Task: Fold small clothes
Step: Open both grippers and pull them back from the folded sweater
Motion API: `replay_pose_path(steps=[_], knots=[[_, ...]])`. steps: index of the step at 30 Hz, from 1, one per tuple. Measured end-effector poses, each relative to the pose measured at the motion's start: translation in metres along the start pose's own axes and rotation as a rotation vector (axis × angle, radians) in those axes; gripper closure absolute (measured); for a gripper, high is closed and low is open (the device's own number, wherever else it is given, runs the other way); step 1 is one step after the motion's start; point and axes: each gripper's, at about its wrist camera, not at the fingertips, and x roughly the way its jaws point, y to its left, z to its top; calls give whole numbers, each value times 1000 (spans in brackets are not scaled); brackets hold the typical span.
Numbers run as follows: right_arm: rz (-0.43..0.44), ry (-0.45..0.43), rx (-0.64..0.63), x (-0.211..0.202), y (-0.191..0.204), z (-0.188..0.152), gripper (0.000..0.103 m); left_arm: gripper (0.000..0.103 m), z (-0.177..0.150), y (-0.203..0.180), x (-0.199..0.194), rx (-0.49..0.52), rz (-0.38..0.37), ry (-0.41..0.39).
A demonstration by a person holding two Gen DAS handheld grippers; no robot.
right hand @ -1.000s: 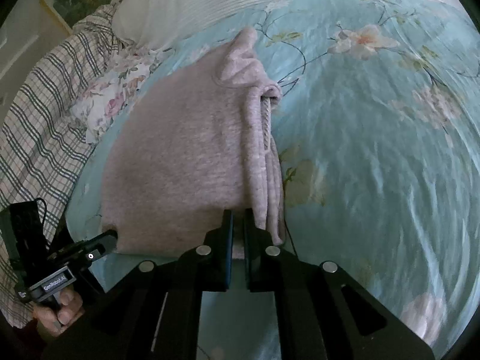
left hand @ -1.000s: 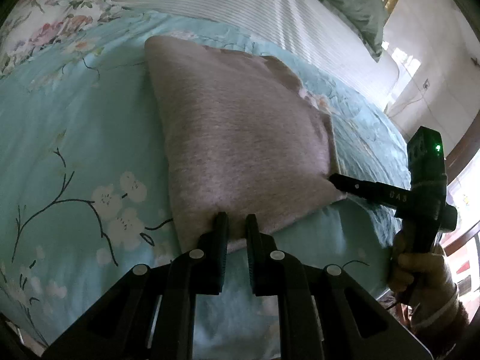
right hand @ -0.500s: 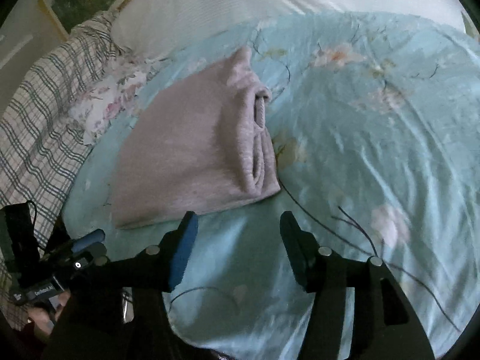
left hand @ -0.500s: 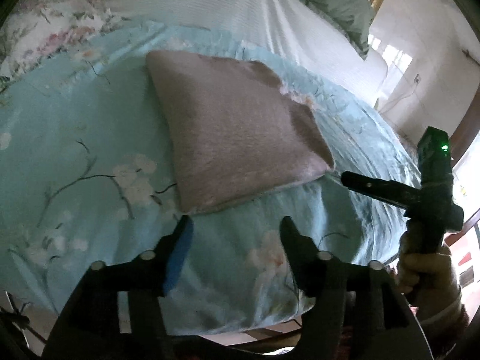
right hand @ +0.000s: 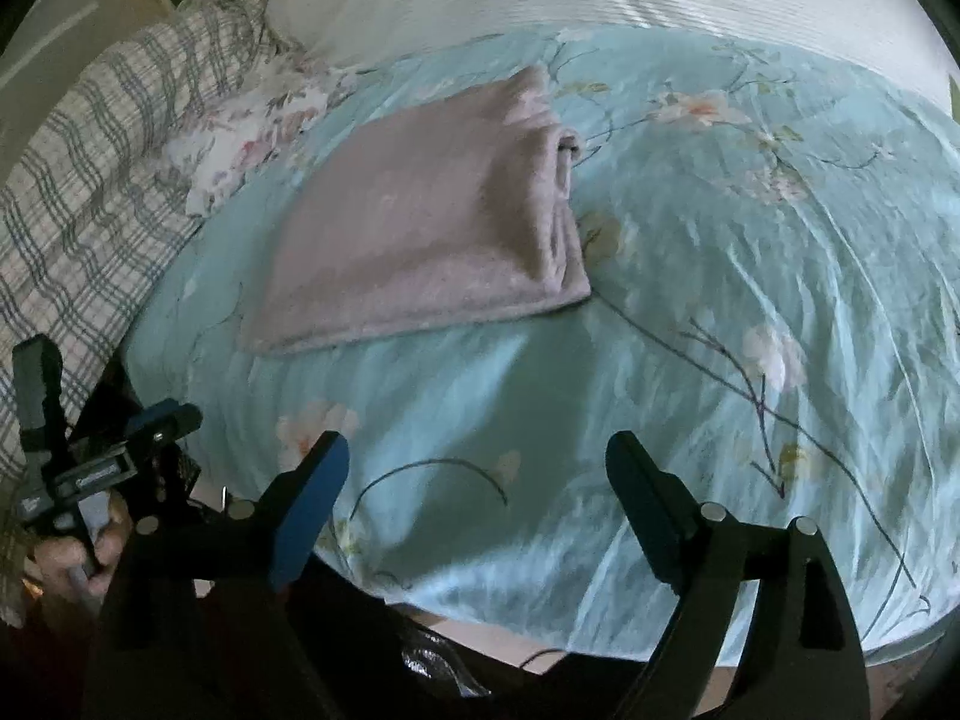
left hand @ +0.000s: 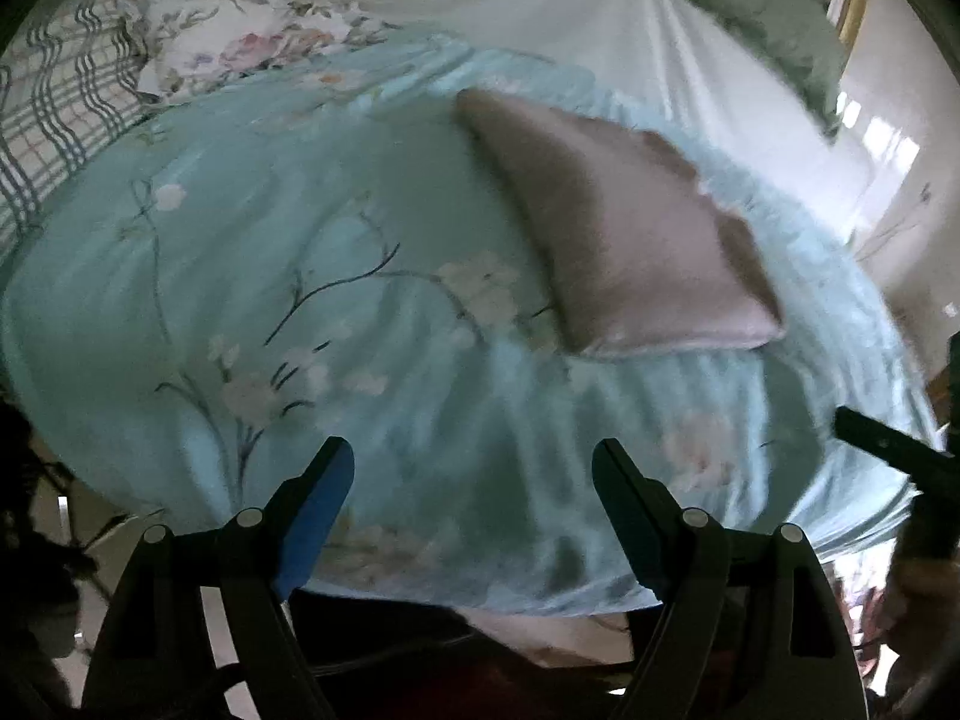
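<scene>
I see the folded pink garment (right hand: pixel 420 240) as soft, matt, fuzzy knit cloth. Under it, the turquoise floral quilt (right hand: pixel 720 300) looks smooth with a slight satin sheen. The plaid blanket (right hand: pixel 78 180) reads as woven matt cloth. My right gripper (right hand: pixel 477 492) looks like matt black plastic with blue pads (right hand: pixel 306 516).
</scene>
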Motion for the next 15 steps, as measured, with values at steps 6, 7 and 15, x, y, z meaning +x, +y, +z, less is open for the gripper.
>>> replay_pose_path(steps=[6,7,15], knots=[[28,1,-40,-9,10,8,12,21,6,-30,-18,145,87,-29],[31,-11,-49,-14,13,10,9,21,9,-37,-23,171,96,-39],[17,-44,-109,-16,20,16,1,17,25,-66,-27,261,177,-45]])
